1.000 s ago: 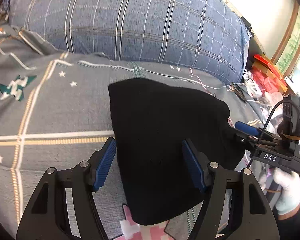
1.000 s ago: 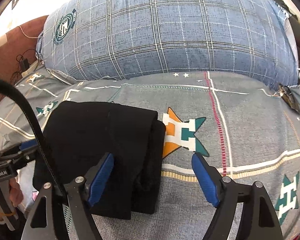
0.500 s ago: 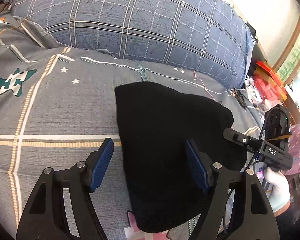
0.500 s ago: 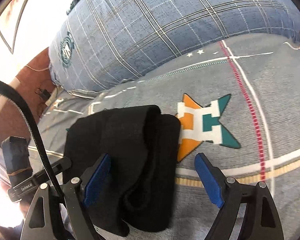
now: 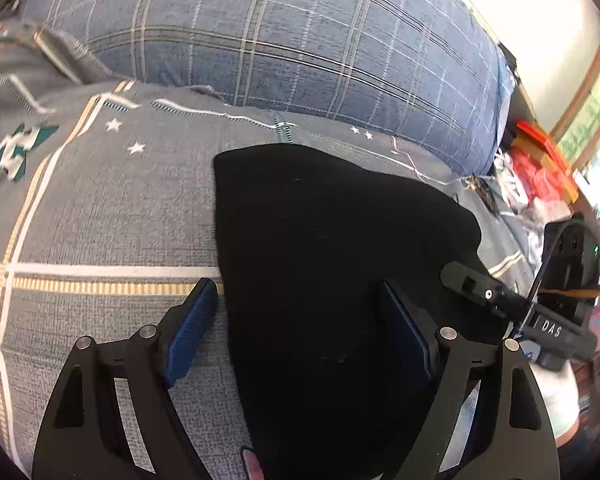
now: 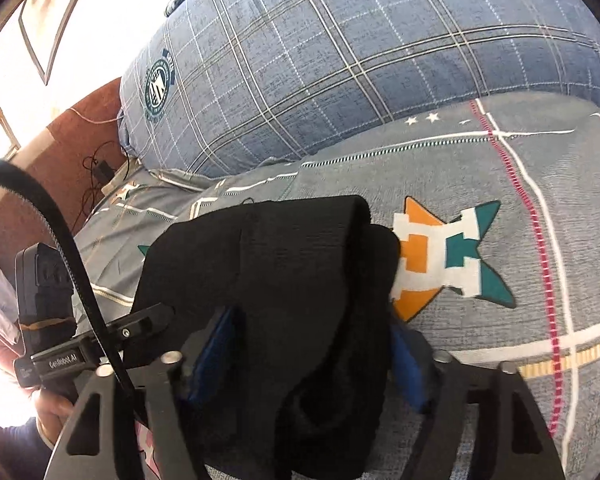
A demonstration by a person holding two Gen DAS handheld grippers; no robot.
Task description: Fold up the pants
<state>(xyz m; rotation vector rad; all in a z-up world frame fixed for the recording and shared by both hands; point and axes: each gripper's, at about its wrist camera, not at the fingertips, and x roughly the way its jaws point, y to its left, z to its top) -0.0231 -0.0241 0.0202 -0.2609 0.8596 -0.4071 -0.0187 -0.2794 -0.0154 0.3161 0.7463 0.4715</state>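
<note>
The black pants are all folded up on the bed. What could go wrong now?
1. The right gripper has just been closing around the thick right edge of the pants; if it catches only some layers, lifting could pull the fold open.
2. The left gripper is open and has just been widening, holding nothing, so that side could sag or slide on the bedspread.

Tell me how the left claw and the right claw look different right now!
The left claw is spread wide, its blue pads just opening; the right claw has just been closing in. The left claw has only one edge of the folded black pants between its pads, untouched; the right claw's pads sit against the thick folded end of the pants. Both are black with blue pads and point down at the grey patterned bedspread.
</note>
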